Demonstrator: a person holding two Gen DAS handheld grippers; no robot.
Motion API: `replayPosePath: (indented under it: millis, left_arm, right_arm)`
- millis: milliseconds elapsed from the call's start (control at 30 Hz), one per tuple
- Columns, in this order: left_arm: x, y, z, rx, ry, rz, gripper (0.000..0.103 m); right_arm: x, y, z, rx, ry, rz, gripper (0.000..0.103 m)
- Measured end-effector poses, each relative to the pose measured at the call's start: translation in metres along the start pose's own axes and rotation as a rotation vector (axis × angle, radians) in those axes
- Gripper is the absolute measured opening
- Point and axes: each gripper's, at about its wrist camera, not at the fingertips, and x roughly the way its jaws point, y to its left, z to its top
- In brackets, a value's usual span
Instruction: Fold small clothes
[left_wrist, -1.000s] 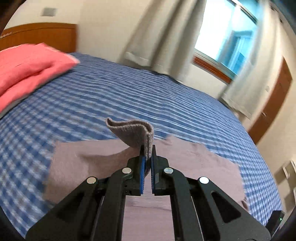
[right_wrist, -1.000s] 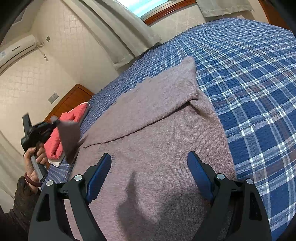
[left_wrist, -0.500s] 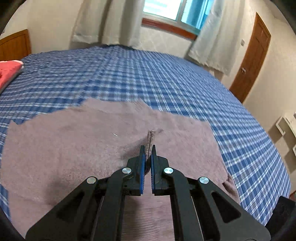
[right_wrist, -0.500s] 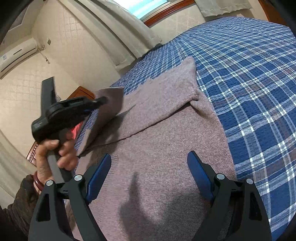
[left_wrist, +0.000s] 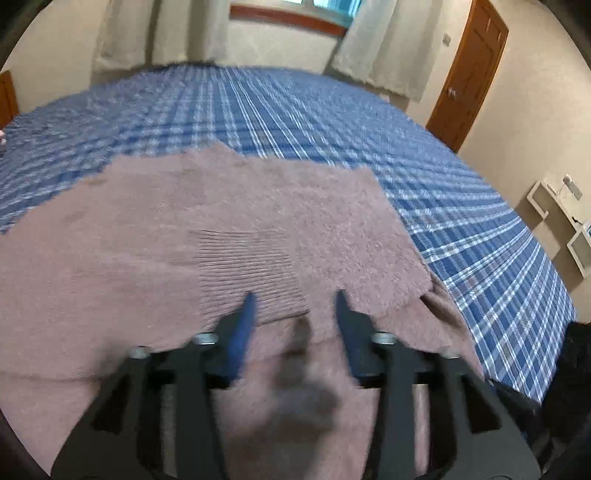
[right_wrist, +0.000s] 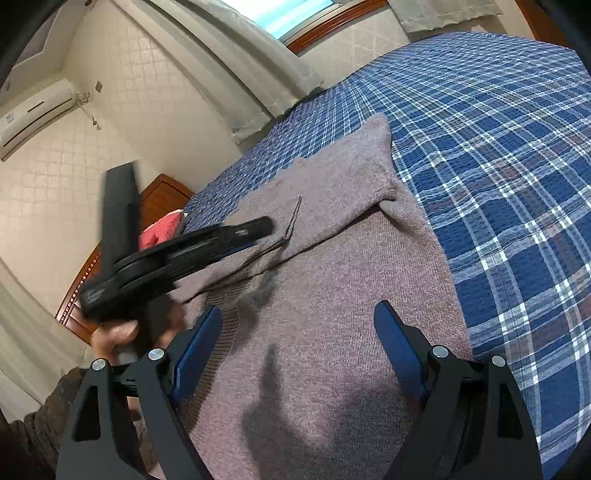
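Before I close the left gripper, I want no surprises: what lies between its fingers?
In the left wrist view, the open left gripper has only the sweater's ribbed cuff and mauve knit between its fingers; nothing else.

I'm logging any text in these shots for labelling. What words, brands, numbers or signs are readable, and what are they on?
No text can be read in either view.
Air conditioner: a small sticker at its left end, too small to read.
Left claw: a pale mark near its tip, blurred by motion.
Sweater, bedspread, door and right claw: no lettering visible.
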Motion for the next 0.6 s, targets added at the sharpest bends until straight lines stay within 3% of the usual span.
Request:
replayPosePath:
  millis: [133,300,400,600]
  left_arm:
    - [-0.041,0.039,-0.013,-0.078,-0.039,0.034,0.051]
    - [-0.083,0.124,-0.047,-0.230,-0.035,0.130,0.051]
    - [-0.107,0.171,-0.072,-0.303,-0.050,0.201,0.051]
    - [-0.126,0.219,-0.093,-0.396,-0.066,0.253,0.051]
  right_arm:
    - [0.000,0.000,0.000,0.001,0.003,-0.002,0.083]
    - [0.000,0.000,0.004,0.010,0.013,-0.005,0.083]
    - [-0.002,0.008,0.009,0.023,0.046,-0.053,0.083]
    - [0.007,0.048,0.042,0.007,0.067,-0.015,0.083]
